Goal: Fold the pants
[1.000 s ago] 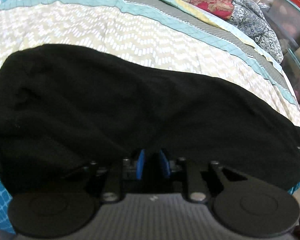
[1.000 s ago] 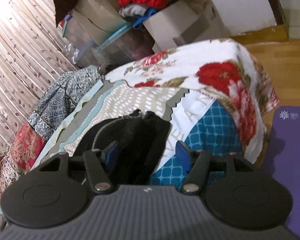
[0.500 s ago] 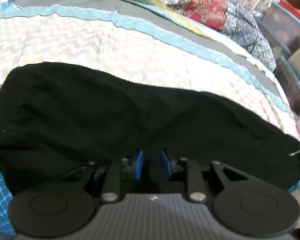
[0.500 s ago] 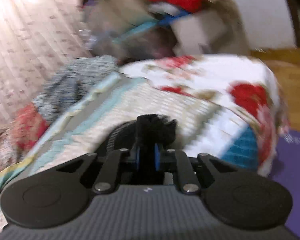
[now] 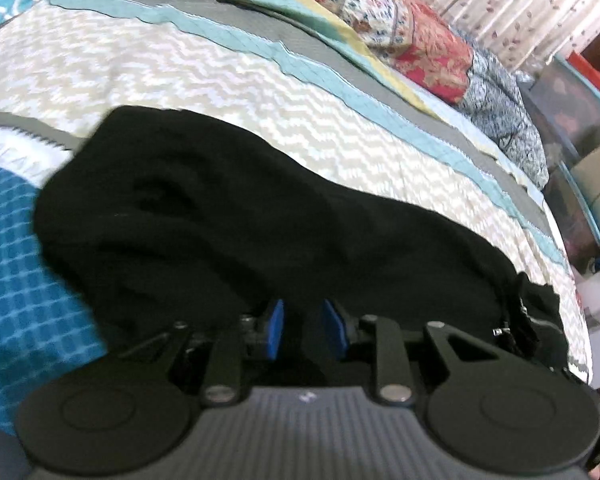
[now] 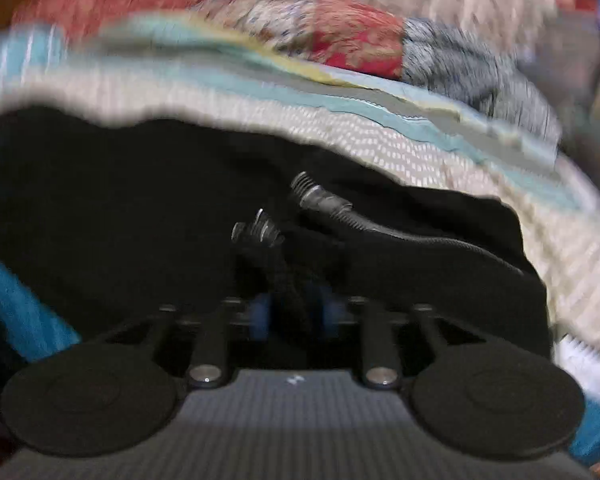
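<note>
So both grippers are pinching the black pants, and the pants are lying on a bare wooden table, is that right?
Not quite. The black fabric pants lie on a bed covered by a cream zigzag-patterned quilt with teal and grey stripes, not a wooden table; the left wrist view shows this. The rest holds: the left gripper and right gripper each have black fabric between their blue fingers.

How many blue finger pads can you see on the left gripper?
2. One blue rubber pad sits left of the gap, the other right, both against the black fabric pants.
</note>
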Tool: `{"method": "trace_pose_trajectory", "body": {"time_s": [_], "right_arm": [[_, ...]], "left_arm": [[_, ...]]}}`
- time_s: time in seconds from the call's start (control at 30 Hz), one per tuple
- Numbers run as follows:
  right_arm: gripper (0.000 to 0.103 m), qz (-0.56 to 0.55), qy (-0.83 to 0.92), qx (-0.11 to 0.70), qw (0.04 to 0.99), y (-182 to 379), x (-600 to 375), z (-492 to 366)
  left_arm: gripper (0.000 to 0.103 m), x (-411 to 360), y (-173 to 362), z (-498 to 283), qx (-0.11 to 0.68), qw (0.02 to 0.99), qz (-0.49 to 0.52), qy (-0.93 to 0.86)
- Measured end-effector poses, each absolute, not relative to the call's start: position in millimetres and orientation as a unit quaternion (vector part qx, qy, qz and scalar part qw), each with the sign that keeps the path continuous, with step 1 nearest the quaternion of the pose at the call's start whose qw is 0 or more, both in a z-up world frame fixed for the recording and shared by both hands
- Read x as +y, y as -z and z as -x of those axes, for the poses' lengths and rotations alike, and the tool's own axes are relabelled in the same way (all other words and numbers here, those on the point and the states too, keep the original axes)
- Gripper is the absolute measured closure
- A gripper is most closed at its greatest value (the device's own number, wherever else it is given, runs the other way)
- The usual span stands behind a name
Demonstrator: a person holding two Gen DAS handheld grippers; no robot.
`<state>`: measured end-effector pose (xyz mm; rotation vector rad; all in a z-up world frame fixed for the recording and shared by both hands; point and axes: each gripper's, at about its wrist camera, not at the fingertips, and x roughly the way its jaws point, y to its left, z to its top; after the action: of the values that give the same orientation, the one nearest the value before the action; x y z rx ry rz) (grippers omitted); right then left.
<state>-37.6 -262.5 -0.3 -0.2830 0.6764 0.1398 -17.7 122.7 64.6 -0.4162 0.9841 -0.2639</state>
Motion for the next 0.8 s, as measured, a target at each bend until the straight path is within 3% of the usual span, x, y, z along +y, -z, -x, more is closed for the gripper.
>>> {"method": "trace_pose_trajectory", "body": {"time_s": [0.17, 0.27, 0.33, 0.4, 0.6, 0.67, 0.77, 0.8], "right_arm": [[0.052, 0.107, -0.13, 0.288, 0.943, -48.7, -259.1, 57.2], [0.06, 0.04, -0.119, 0.273, 0.954, -61.8, -274.7, 47.5], [0.065, 0.014, -0.088, 0.305, 0.948, -48.1, -283.7, 27.4], [0.064, 0.012, -0.041, 0.406, 0.913, -8.4, -293.0, -2.2], [0.064, -0.001, -0.059, 0.354, 0.933, -46.9, -278.8, 11.0], [0.065, -0.034, -0.089, 0.335, 0.937, -61.5, -267.2, 10.5], [0.067, -0.094, -0.158, 0.353, 0.917, -60.5, -232.5, -10.4], [0.074, -0.102, -0.174, 0.368, 0.908, -57.4, -217.9, -20.0]], "left_arm": [[0.071, 151.8, -79.5, 35.1, 0.424, 0.868, 0.22, 0.137], [0.071, 167.4, -83.9, 39.1, 0.407, 0.871, 0.242, 0.13], [0.07, 176.7, -85.7, 41.3, 0.399, 0.874, 0.251, 0.121], [0.066, 187.8, -86.5, 44.7, 0.392, 0.877, 0.254, 0.107], [0.041, 235.9, -78.7, 64.7, 0.374, 0.875, 0.302, 0.059], [0.023, 247.4, -65.5, 63.8, 0.382, 0.861, 0.33, 0.056], [0.019, 250.6, -43.8, 53.1, 0.4, 0.835, 0.374, 0.062], [0.019, 248.6, -38.1, 47.8, 0.402, 0.829, 0.383, 0.069]]}}
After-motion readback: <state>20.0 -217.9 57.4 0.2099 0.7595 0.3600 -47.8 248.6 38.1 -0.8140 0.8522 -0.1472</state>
